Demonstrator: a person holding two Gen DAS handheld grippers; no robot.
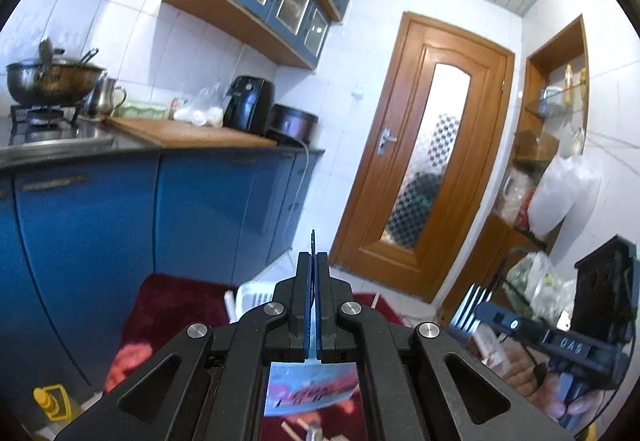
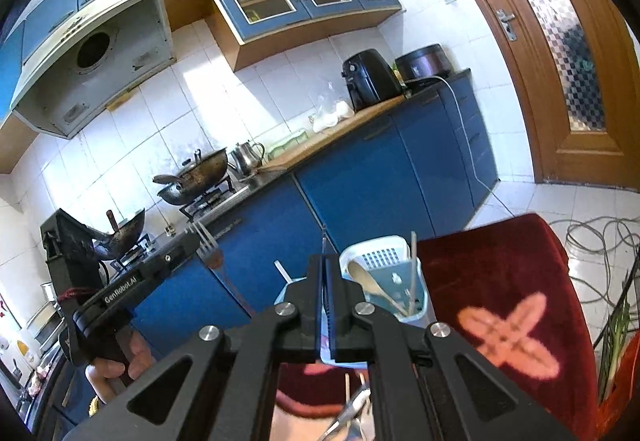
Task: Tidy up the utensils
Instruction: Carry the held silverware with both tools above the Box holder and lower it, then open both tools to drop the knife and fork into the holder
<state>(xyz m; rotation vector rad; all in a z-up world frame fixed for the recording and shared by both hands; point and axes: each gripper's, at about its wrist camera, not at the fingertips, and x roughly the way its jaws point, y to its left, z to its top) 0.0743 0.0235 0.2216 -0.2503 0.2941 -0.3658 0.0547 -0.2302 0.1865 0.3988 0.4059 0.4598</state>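
Observation:
My left gripper (image 1: 313,261) is shut on a metal fork, seen edge-on between its fingers; in the right wrist view the fork (image 2: 210,251) sticks out of that gripper (image 2: 192,237), tines up, raised in the air left of the holder. My right gripper (image 2: 325,265) is shut on a thin metal utensil (image 2: 323,241) whose tip pokes up past the fingertips; in the left wrist view its fork-like tines (image 1: 472,305) show. A pale blue-white utensil holder (image 2: 384,257) stands on the red cloth (image 2: 500,281), just beyond my right gripper, holding a wooden spoon (image 2: 370,281) and chopsticks (image 2: 412,273).
More utensils (image 2: 352,413) lie on the cloth under my right gripper. Blue kitchen cabinets (image 2: 360,181) and a counter with woks, kettle and air fryer (image 2: 370,79) stand behind. A wooden door (image 1: 424,145) is to the right. Cables (image 2: 600,241) lie on the floor.

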